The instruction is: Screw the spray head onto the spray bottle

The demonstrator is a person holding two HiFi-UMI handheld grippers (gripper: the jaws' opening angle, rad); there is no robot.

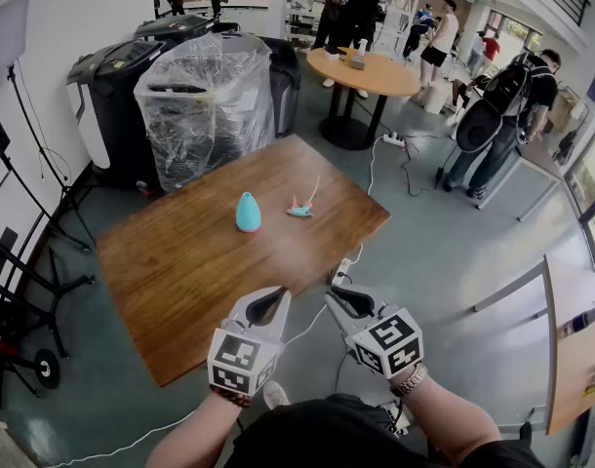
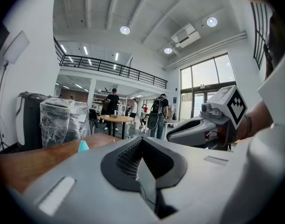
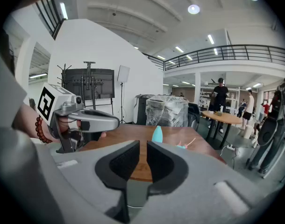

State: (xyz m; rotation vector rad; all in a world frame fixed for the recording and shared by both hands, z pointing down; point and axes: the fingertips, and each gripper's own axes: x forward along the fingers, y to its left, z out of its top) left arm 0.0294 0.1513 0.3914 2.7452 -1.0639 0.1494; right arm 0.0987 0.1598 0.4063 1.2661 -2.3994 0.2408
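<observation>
A teal spray bottle [image 1: 248, 213] stands upright near the middle of the wooden table [image 1: 180, 271]. The spray head [image 1: 300, 208], with its thin pinkish tube, lies just to the bottle's right, apart from it. Both grippers hover at the table's near edge, well short of the two parts. My left gripper [image 1: 270, 303] is shut with nothing in it; its pads meet in the left gripper view [image 2: 141, 146]. On my right gripper [image 1: 342, 300] a narrow gap shows between the pads [image 3: 142, 148], and nothing is in it. The right gripper view shows the bottle [image 3: 157, 134] and spray head [image 3: 182, 146] ahead.
A plastic-wrapped bin [image 1: 215, 96] and black bins [image 1: 122, 86] stand beyond the table's far left side. A round table [image 1: 371, 71] with people around it is further back. A power strip and cable [image 1: 342, 266] lie on the floor by the table's right corner.
</observation>
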